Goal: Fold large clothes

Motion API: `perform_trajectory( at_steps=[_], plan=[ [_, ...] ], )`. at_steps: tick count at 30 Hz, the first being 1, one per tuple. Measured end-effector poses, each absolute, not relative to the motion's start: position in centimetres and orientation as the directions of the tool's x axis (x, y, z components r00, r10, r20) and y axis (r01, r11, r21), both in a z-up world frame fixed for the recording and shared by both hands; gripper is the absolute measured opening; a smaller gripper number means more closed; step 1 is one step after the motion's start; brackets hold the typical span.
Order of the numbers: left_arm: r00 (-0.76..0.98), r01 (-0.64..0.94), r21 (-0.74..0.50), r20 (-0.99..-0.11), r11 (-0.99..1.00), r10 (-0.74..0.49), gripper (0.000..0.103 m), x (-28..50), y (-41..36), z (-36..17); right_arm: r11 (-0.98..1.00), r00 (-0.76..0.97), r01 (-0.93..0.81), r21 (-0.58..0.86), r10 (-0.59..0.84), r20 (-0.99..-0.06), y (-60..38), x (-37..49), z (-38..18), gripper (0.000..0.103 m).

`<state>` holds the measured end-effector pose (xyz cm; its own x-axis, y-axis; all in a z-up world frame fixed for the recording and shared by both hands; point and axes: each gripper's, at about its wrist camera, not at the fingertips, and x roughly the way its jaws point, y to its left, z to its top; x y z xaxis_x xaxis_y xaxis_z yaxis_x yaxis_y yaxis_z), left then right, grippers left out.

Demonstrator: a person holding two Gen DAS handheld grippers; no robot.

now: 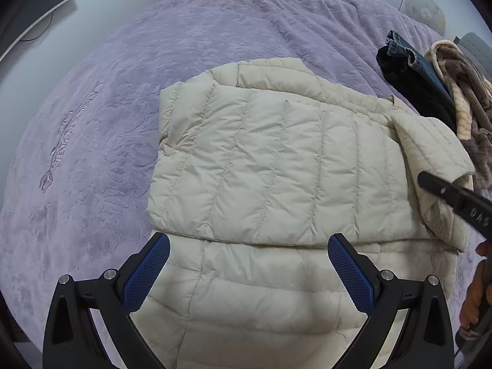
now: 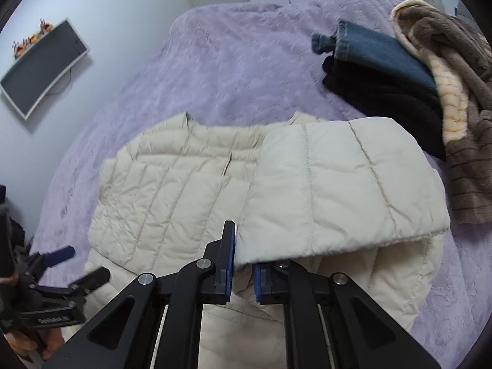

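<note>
My cream quilted puffer jacket (image 1: 276,166) runs off the bottom edge in both views, its hem unseen. My left black two-finger gripper (image 2: 77,267) looks motion-blurred.

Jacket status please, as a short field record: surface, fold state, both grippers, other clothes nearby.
surface: purple blanket on the bed
garment: cream quilted jacket, lying flat, one side already folded across the body
right gripper: shut on the jacket's sleeve, lifting it over the body
left gripper: open, holding nothing, above the jacket's lower part
other clothes: dark folded jeans and a brown fleece garment, piled beside the jacket
</note>
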<state>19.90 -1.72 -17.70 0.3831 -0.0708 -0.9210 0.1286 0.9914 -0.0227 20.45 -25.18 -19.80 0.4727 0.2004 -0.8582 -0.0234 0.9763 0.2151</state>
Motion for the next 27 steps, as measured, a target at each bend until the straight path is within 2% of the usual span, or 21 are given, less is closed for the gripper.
perform_trajectory(
  at_steps=[3,4,6,7,8,10,14,19,21,23,24,27],
  plan=[
    [0.382,0.128,-0.041,-0.920,0.991,-0.088,0.103,20.6,-1.3,-18.6,0.987,0.439,-0.020,0.161,0.153,-0.885,-24.9,20.5,-22.4,0.012],
    [0.381,0.131,-0.047,-0.920,0.990,-0.094,0.103,20.7,-1.3,-18.8,0.987,0.438,-0.016,0.157,0.148,-0.887,-24.8,20.4,-22.7,0.018],
    [0.383,0.143,-0.058,-0.917,0.988,-0.109,0.103,21.0,-1.6,-19.1,0.984,0.442,-0.005,0.181,0.164,-0.882,-25.1,20.0,-22.7,0.039],
    [0.385,0.150,-0.063,-0.916,0.987,-0.117,0.103,21.1,-1.7,-19.2,0.979,0.445,0.004,0.202,0.179,-0.877,-25.5,19.8,-22.6,0.063],
    [0.387,0.156,-0.071,-0.913,0.985,-0.127,0.103,21.3,-1.9,-19.2,0.975,0.452,0.018,0.220,0.188,-0.872,-25.7,19.4,-22.3,0.077],
    [0.391,0.162,-0.089,-0.909,0.983,-0.147,0.103,21.6,-2.2,-19.0,0.966,0.464,0.057,0.251,0.196,-0.864,-26.5,18.7,-21.8,0.078],
    [0.399,0.163,-0.122,-0.899,0.979,-0.179,0.103,22.5,-2.5,-18.7,0.895,0.496,0.196,0.402,0.263,-0.827,-29.8,17.1,-21.0,0.078],
    [0.395,0.156,-0.135,-0.899,0.978,-0.187,0.103,23.6,-2.4,-19.5,0.706,0.616,0.401,0.584,0.264,-0.742,-35.4,14.9,-20.6,0.078],
    [0.386,0.150,-0.143,-0.903,0.978,-0.191,0.103,23.9,-2.2,-20.0,0.612,0.654,0.451,0.649,0.269,-0.708,-37.3,14.9,-21.1,0.070],
    [0.361,0.147,-0.170,-0.908,0.974,-0.213,0.103,24.2,-1.9,-20.5,0.591,0.655,0.475,0.652,0.257,-0.710,-38.1,15.9,-21.5,0.010],
    [0.342,0.144,-0.199,-0.909,0.969,-0.237,0.103,24.5,-1.7,-20.8,0.619,0.656,0.469,0.630,0.235,-0.718,-37.9,16.6,-21.2,0.007],
    [0.315,0.123,-0.299,-0.893,0.946,-0.323,0.103,24.9,-0.4,-21.0,0.796,0.657,0.348,0.495,0.170,-0.735,-34.7,18.7,-18.7,0.007]
  ],
)
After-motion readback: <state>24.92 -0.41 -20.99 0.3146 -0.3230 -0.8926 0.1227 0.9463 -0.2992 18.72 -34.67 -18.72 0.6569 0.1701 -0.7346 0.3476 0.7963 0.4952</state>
